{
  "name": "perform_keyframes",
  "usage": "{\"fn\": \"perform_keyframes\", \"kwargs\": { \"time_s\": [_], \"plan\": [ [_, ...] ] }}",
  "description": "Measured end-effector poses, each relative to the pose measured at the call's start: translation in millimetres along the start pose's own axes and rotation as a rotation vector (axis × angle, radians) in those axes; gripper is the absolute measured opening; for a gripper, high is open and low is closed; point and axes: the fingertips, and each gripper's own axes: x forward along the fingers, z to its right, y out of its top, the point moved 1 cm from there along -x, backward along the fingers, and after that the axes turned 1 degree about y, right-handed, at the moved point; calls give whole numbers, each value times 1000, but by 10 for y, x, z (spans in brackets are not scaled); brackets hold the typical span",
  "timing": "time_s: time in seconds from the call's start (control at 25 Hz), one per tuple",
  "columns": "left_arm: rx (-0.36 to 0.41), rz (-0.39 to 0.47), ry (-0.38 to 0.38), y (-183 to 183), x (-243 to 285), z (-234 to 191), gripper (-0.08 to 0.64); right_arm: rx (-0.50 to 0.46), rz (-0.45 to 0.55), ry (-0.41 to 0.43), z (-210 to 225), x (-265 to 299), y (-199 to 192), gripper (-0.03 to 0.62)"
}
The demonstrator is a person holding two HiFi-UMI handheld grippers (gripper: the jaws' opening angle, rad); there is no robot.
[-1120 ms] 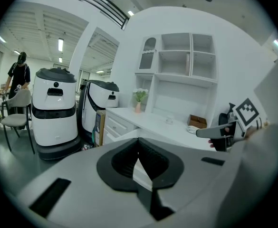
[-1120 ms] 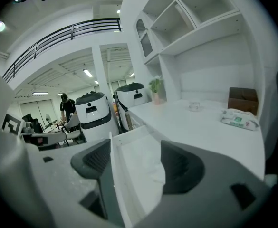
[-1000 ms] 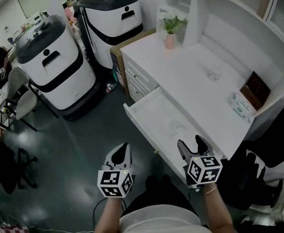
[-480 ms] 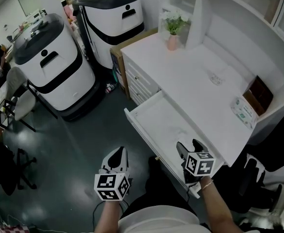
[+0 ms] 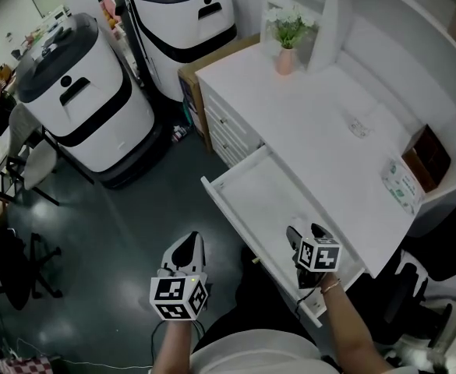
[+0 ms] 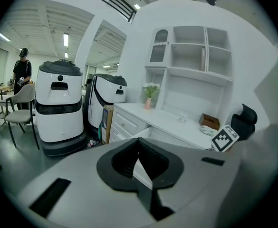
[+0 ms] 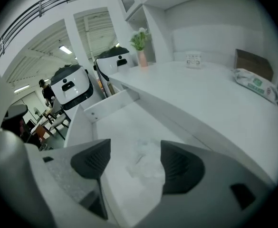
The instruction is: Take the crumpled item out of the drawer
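Right gripper [image 7: 133, 159], jaws wide apart, nothing gripped yet, hangs over the near end of the open drawer [image 5: 268, 179]. Crumpled item [image 7: 147, 161], a white wad, lies on the drawer floor straight ahead & below, framed btwn the jaws. No clear long axis, prob. roundish; it's pale on white. Left gripper [image 5: 186, 245], jaws together & empty, is out over the room floor [image 5: 118, 232], well apart, so right is nearer. Vs 1 s ago: right gripper has sunk lower into the drawer; left barely shifted.
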Motion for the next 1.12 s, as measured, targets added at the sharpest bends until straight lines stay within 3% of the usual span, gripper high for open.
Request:
{"fn": "perform_keyframes", "kwargs": {
  "time_s": [0.56,0.84,1.12],
  "plan": [
    [-7,-56,29,-48,323,-43,-8,35,-181,-62,263,566,-348,316],
    [-1,-81,2,-69,485,16,-8,65,-233,-108,350,681,-496,314],
    [5,-96,-10,-99,595,73,-8,7,-234,-200,392,705,-528,314]
  ]
}}
